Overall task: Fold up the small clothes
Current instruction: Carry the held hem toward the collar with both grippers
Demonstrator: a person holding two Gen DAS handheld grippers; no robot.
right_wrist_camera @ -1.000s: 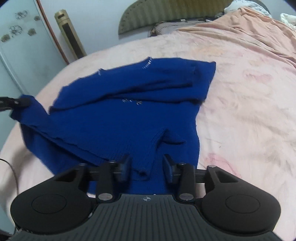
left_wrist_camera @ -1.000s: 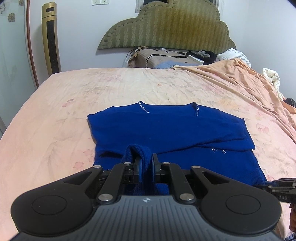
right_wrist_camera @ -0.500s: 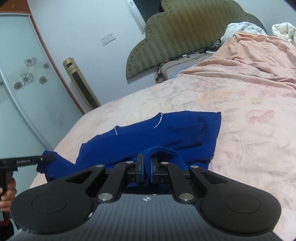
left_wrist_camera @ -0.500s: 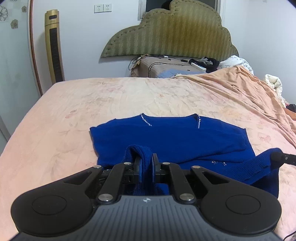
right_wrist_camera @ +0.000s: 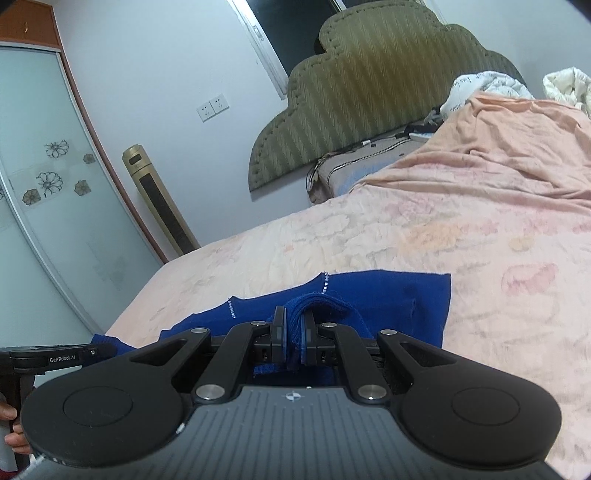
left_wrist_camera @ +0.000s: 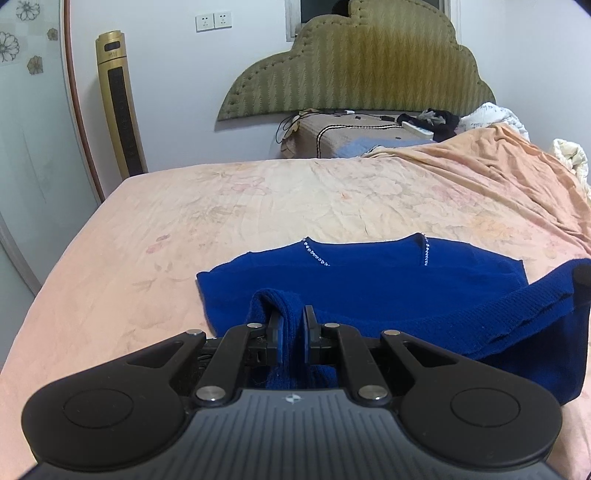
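Both tools (left, right) pinch blue sweater hem.

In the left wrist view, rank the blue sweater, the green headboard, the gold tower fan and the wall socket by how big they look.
Largest to smallest as they appear:
1. blue sweater, though being nearest the camera inflates it
2. green headboard
3. gold tower fan
4. wall socket

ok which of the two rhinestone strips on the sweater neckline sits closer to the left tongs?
The left-hand strip, slanting diagonally; it lies nearly above the left tongs gripping the blue sweater. The other strip runs nearly vertical, farther right.
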